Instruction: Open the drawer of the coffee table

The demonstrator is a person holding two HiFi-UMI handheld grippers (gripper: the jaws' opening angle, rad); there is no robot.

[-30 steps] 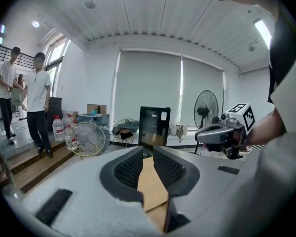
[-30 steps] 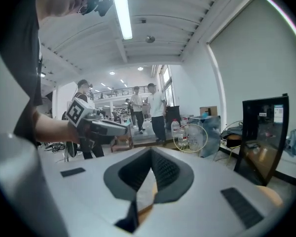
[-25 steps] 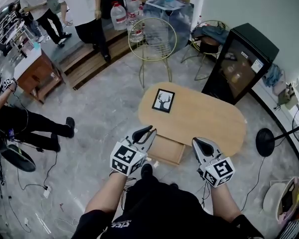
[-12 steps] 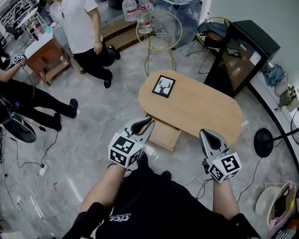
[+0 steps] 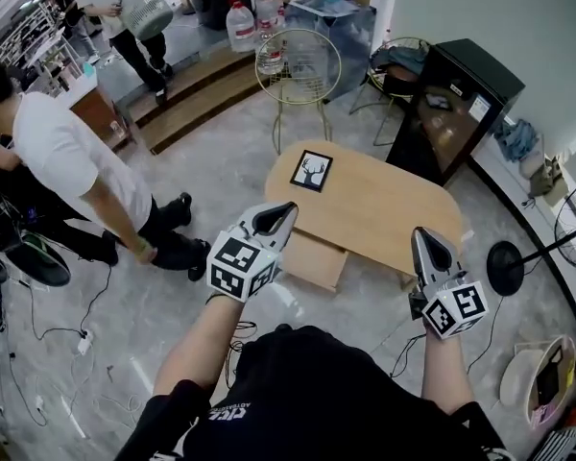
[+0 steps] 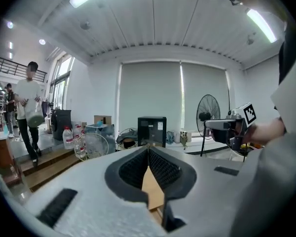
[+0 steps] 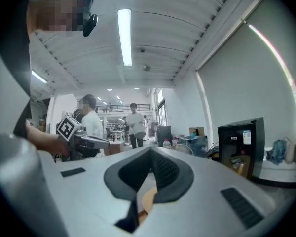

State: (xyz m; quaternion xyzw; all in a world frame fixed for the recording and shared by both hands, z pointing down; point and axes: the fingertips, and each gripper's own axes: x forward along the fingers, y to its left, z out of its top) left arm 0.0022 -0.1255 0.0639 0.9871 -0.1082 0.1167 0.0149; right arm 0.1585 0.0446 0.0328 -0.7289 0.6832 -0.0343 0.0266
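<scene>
Left gripper (image 5: 282, 213) just closed empty, right gripper (image 5: 426, 235) shut empty; drawer (image 5: 319, 260) lay below-ahead, nearer left, looked pulled out.

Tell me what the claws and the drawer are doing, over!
Left claw just closed, empty; right claw shut, empty. Both up, clear of the coffee table. Drawer sticking out, open. Nothing blocking it.

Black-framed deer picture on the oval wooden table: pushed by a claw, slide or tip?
The black-framed deer picture lies flat on the oval wooden table, so it likely slides, not tips. Thin and flat, it is probably light. A glass front can't be confirmed.
</scene>
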